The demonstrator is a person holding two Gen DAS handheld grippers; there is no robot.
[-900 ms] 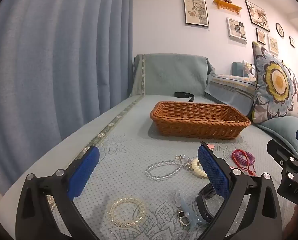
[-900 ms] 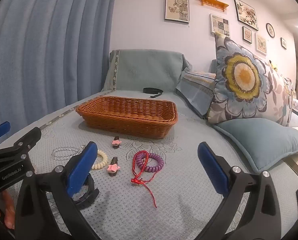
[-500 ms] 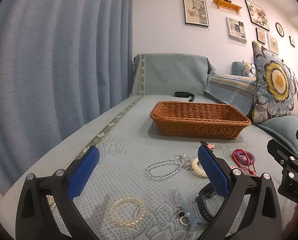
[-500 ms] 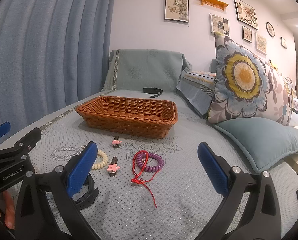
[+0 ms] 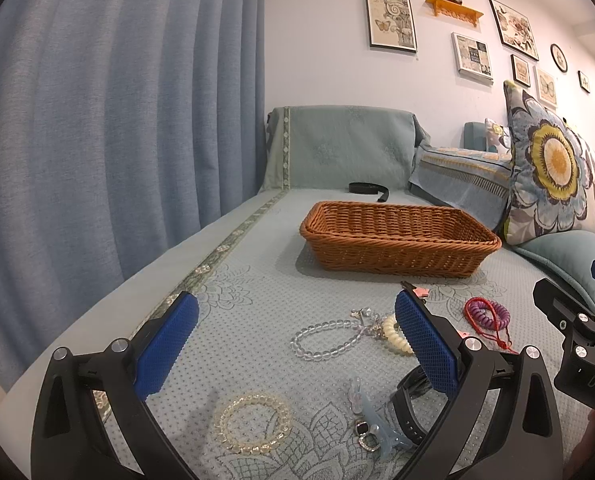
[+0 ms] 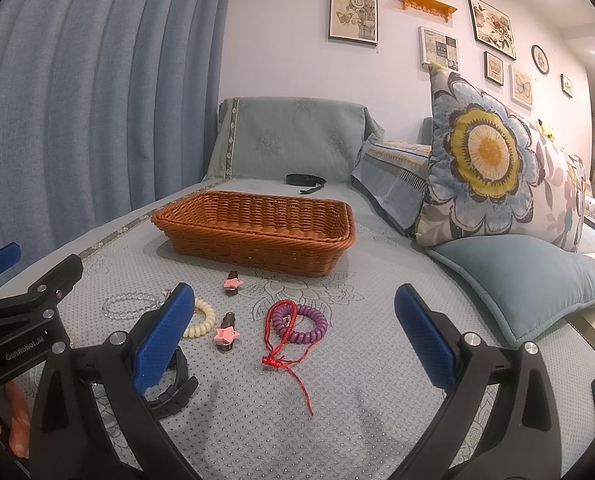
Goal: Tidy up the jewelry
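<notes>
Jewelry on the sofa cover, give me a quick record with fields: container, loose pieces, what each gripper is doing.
container: wicker basket, nothing visible inside
loose pieces: clear bead bracelet, yellowish bead bracelet, cream coil tie, purple coil tie, red cord, two pink star clips, black watch, blue claw clip
left gripper: open, holding nothing
right gripper: open, holding nothing
progress: no piece seen in the basket

Woven wicker basket (image 6: 257,232); dotted, embossed cloth sofa cover (image 6: 377,280); glossy clear bead bracelet (image 5: 325,338); matt black plastic tongs (image 5: 297,344)
</notes>
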